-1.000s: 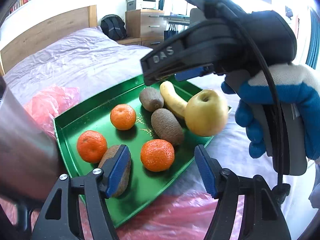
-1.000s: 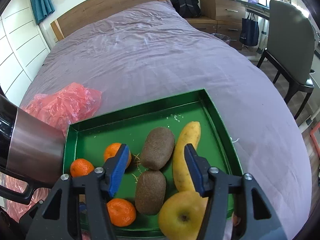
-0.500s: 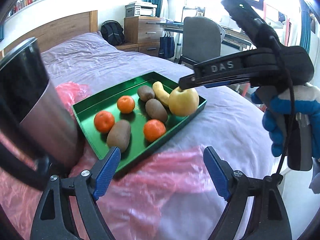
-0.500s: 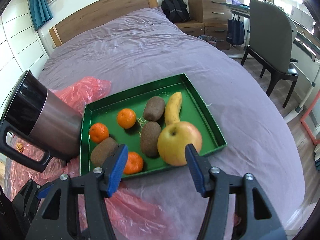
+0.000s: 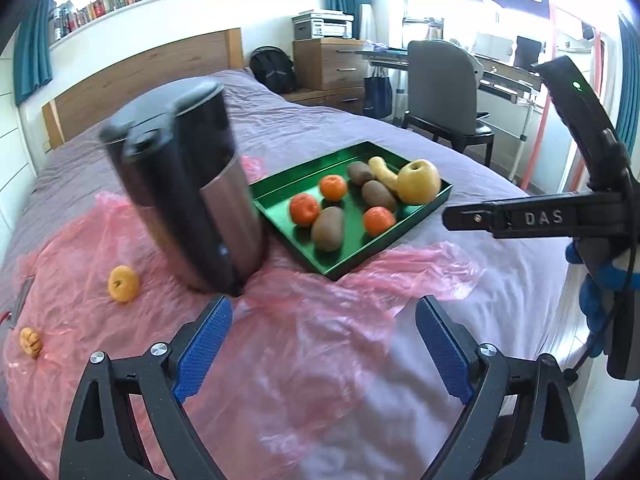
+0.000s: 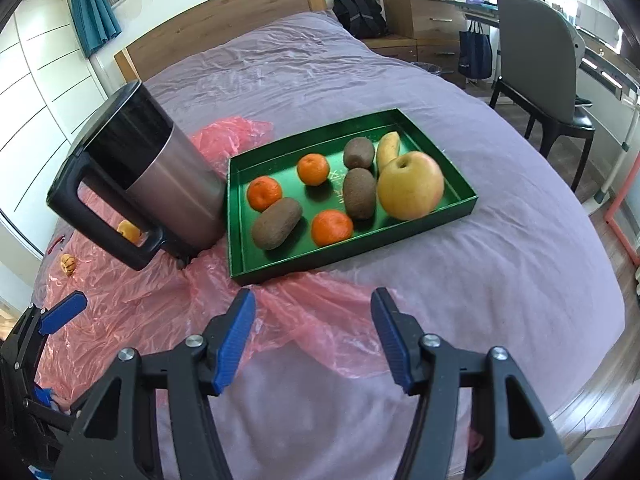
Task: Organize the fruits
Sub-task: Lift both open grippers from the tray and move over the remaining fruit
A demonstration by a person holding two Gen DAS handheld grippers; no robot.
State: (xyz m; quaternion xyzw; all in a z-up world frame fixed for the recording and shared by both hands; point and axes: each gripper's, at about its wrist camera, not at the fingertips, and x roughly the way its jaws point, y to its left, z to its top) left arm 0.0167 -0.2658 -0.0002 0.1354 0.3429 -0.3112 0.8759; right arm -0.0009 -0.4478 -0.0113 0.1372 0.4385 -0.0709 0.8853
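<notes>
Green metal holds the day's harvest: a tray [image 6: 460,200] on a mauve bedspread [image 6: 500,280] carries three mandarins, three kiwis, a banana [image 6: 387,147] and a large yellow apple [image 6: 411,185], the apple sitting close to the tray's near right wall. The left gripper [image 5: 322,344] and the right gripper [image 6: 312,336] both hang wide apart and empty, short of the tray, above crumpled pink plastic [image 6: 320,320].

Two small orange fruits lie outside the tray on the plastic, one [image 5: 123,283] beside a steel kettle [image 6: 160,176] and another [image 5: 31,342] nearer the bed's edge, so the sorting looks unfinished. The kettle leans on the soft bedding, just beside the tray's left wall; a careless reach past it for the strays could tip it onto the fruit. The slick plastic may also slide under a pinch and send a round fruit rolling off the mattress.

Open bedding lies to the right of the tray and in front of both tools. The left side is crowded by the kettle, and the mattress falls away near the strays.
</notes>
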